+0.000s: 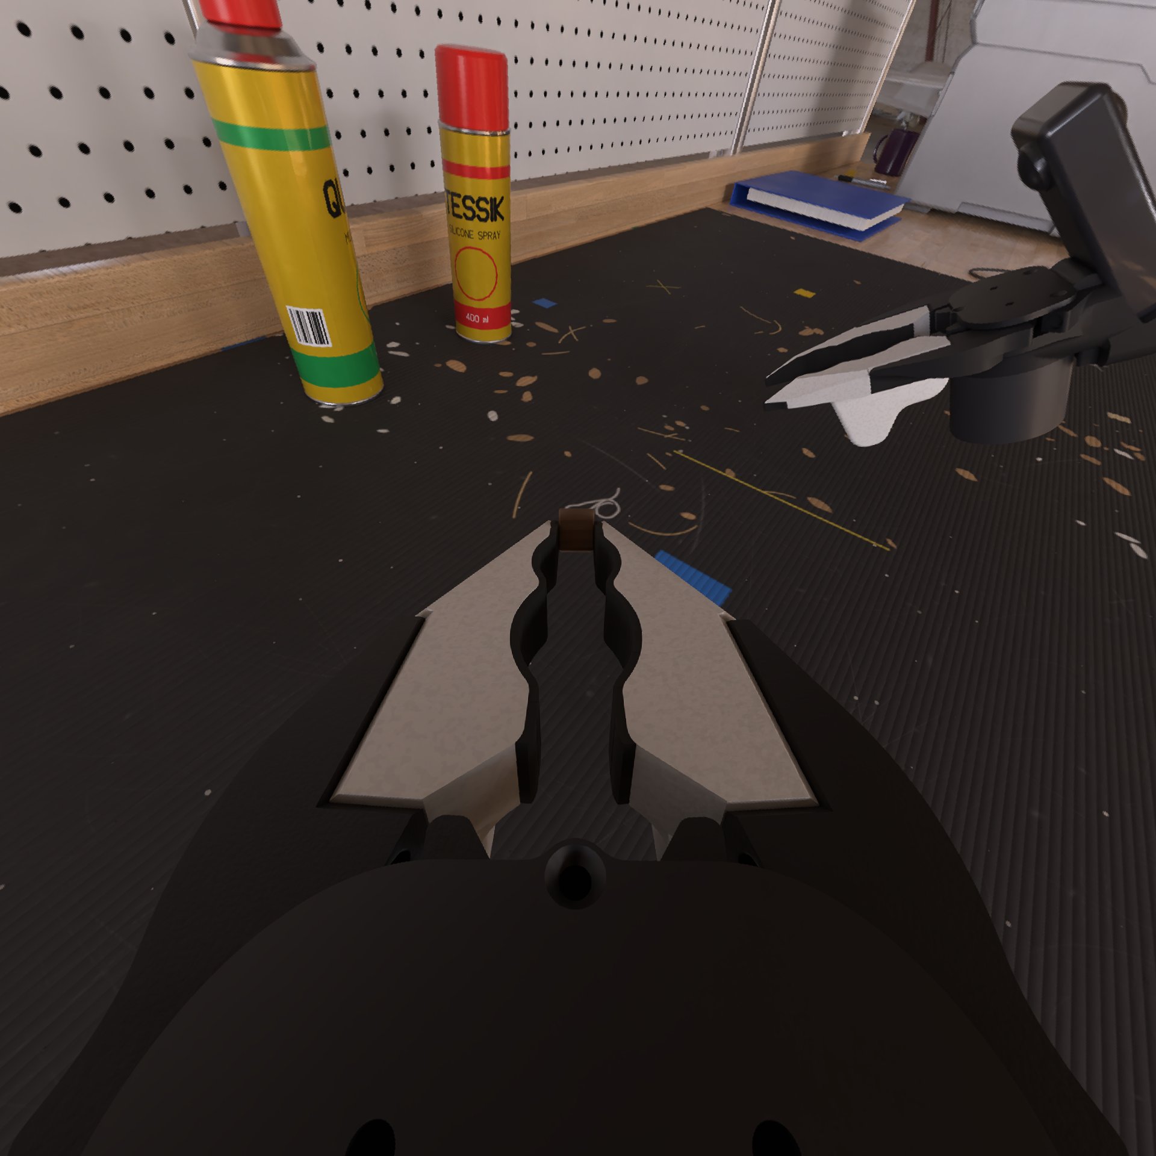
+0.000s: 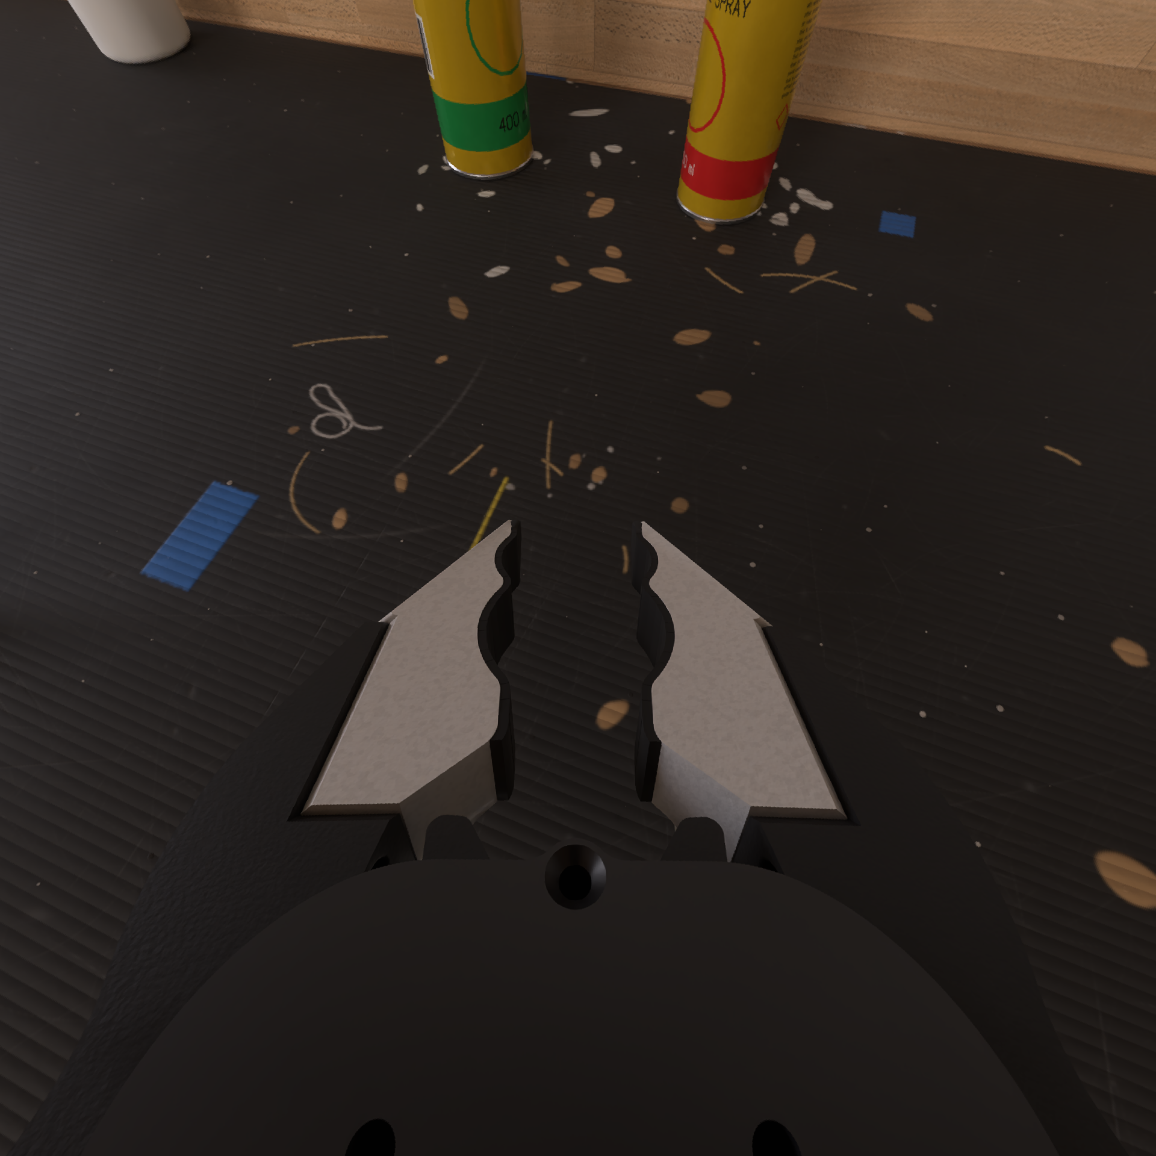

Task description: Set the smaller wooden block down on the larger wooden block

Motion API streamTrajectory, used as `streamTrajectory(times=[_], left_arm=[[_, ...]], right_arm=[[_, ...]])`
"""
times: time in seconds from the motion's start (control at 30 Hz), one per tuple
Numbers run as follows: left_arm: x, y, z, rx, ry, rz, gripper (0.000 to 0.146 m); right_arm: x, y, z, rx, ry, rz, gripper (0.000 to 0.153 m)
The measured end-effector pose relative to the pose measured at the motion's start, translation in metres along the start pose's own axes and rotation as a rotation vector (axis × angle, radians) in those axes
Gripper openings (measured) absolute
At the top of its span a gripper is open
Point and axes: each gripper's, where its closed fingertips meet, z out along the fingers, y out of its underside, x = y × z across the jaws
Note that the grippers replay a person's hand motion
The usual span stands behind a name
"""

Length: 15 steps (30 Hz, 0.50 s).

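Observation:
My left gripper is shut on a small brown wooden block, pinched between its fingertips above the black mat. My right gripper is open and empty, hovering over the mat. It also shows in the left wrist view at the right, above the mat. The larger wooden block is not in either view.
Two yellow spray cans with red caps stand at the back by the wooden ledge: a green-banded one and a red-banded one. A blue binder lies far right. A white cup stands back left. Blue tape and wood chips litter the mat.

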Motion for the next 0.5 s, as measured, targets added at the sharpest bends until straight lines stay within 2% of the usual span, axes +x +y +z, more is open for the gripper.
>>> streamTrajectory(times=[0.5], left_arm=[[0.0091,0.0018,0.0027,-0.018,0.025,0.035,0.010]], right_arm=[[-0.0086,-0.0036,-0.0008,0.007,-0.044,0.013,0.033]])
